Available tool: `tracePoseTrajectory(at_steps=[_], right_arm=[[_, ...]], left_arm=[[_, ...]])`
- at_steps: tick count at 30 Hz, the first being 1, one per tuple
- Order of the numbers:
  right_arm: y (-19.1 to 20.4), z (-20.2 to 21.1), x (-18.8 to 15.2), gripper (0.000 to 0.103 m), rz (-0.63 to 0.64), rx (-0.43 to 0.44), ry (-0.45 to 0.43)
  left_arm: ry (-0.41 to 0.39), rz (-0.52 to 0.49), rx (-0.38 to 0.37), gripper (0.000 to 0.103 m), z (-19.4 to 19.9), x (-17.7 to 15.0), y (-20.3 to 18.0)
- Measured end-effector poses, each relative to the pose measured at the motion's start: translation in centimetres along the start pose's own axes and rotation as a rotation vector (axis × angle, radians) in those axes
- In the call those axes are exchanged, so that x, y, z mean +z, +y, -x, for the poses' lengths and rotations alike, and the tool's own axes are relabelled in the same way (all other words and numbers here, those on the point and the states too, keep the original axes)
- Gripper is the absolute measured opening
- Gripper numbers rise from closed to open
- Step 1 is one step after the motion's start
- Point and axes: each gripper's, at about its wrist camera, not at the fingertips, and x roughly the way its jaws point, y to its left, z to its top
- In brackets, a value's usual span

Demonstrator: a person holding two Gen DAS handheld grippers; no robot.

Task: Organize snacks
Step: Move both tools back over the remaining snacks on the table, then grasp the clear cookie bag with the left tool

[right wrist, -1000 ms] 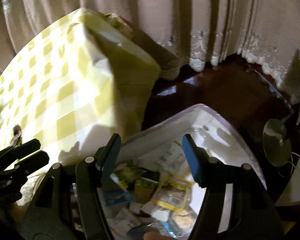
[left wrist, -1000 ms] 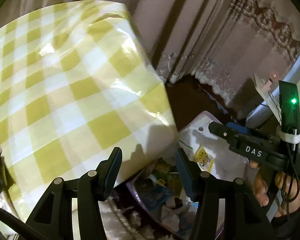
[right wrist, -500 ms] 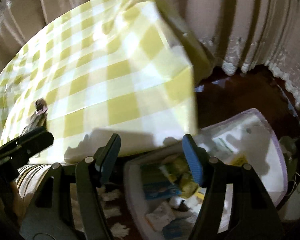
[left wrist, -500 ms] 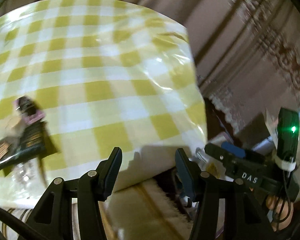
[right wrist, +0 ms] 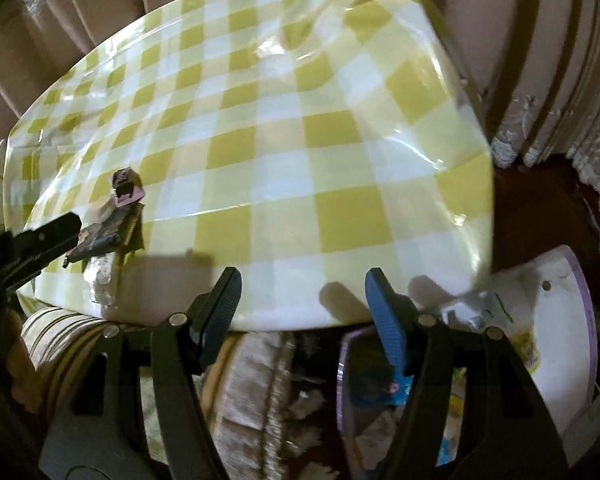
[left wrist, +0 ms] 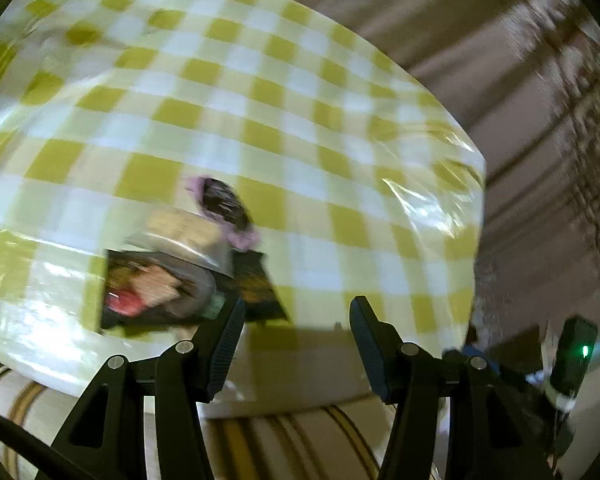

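Left tool [left wrist: 296,336]: spread, empty, at the near edge of the yellow-and-white checked glossy surface [left wrist: 300,120]. Right tool [right wrist: 302,300]: spread, empty, same edge. Dark foil snack packets [left wrist: 168,280] lie on the surface near that edge. White plastic bin [right wrist: 556,320] sits below the surface's corner.

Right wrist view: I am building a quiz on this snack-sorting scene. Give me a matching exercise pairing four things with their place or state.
Things:
1. snack packets
2. white bin
3. right claw
4. checked tablecloth

Places or states:
A. open, nothing between its fingers
B. on the floor, right of the table, holding wrappers
C. covers the tabletop, yellow and white
D. piled near the table's left front edge

Pairs: 1-D, 2-B, 3-A, 4-C
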Motion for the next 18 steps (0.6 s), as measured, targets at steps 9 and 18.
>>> tracePoseTrajectory(at_steps=[9,18], right_arm=[[2.3,-1.3,0.8,0.068,0.035,0.035,0.014],[3.1,-2.1,1.1,0.07,0.048,0.034,0.025]], left_arm=[[0.062,0.131,0.06,0.055,-2.6,2.7,4.9],[0.101,0.151,0.1,0.055,-5.6,5.0,6.2]])
